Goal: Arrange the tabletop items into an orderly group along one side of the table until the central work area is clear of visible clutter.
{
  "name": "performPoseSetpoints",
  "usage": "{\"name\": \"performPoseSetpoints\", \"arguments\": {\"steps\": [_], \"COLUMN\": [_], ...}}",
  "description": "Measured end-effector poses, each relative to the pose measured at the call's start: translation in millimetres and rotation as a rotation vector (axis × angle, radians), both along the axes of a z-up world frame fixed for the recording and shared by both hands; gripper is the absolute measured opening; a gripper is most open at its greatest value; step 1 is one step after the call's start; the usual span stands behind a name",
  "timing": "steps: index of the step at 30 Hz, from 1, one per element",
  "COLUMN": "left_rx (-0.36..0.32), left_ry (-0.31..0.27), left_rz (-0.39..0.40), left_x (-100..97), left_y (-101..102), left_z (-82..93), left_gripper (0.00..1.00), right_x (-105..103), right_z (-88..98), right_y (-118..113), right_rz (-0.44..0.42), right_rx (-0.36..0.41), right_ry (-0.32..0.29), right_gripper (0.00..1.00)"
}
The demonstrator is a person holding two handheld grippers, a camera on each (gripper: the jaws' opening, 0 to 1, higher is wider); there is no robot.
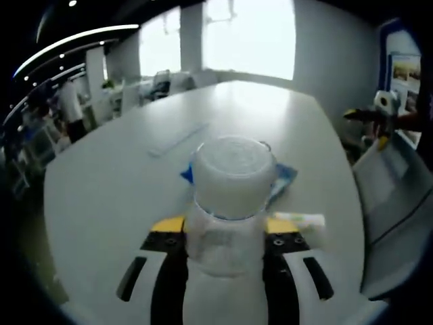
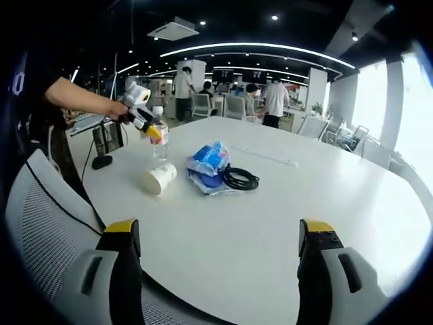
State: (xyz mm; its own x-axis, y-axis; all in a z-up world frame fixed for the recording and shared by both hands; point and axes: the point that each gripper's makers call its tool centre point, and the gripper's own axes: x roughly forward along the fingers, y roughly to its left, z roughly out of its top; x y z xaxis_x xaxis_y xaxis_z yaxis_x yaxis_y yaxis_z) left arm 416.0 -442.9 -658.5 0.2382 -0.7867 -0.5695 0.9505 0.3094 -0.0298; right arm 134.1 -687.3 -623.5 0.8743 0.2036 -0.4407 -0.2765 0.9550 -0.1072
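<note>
My left gripper (image 1: 224,227) is shut on a clear plastic bottle (image 1: 230,196) that stands between its yellow-tipped jaws. In the right gripper view, a hand holds the left gripper (image 2: 144,120) by the table's left edge, with the bottle (image 2: 160,142) upright under it. Just past the bottle lie a white paper cup (image 2: 160,178) on its side, a blue packet (image 2: 209,161) and a coiled black cable (image 2: 241,179). My right gripper (image 2: 220,233) is open and holds nothing, low over the near table edge. It also appears as the right gripper (image 1: 381,112) at the far right of the left gripper view.
A long clear strip (image 2: 265,156) lies farther out on the white table (image 2: 318,183). A white mesh chair (image 2: 40,217) stands at the near left edge. People and desks fill the room behind. In the left gripper view the blue packet (image 1: 283,181) and the cup (image 1: 299,220) sit behind the bottle.
</note>
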Motion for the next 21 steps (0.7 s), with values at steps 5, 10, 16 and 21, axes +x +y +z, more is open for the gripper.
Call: {"name": "performPoseSetpoints", "arguments": {"steps": [5, 10, 16, 21], "left_rx": [0.018, 0.035, 0.019, 0.007], "left_ry": [0.004, -0.007, 0.01, 0.026], "left_rz": [0.027, 0.069, 0.088, 0.111], "left_x": [9.5, 17.7, 20.6, 19.9], "left_y": [0.1, -0.9, -2.2, -0.1], "left_z": [-7.4, -12.8, -16.1, -21.1], "left_gripper": [0.39, 0.39, 0.4, 0.4], "right_x": [0.0, 0.5, 0.1, -0.2], "right_z": [-0.3, -0.6, -0.8, -1.6], "right_y": [-0.5, -2.3, -3.0, -3.6], "right_rz": [-0.004, -0.012, -0.016, -0.017], "right_rx": [-0.004, -0.005, -0.009, -0.012], "right_ry": [0.003, 0.004, 0.006, 0.01], "right_gripper": [0.97, 0.97, 0.96, 0.96]}}
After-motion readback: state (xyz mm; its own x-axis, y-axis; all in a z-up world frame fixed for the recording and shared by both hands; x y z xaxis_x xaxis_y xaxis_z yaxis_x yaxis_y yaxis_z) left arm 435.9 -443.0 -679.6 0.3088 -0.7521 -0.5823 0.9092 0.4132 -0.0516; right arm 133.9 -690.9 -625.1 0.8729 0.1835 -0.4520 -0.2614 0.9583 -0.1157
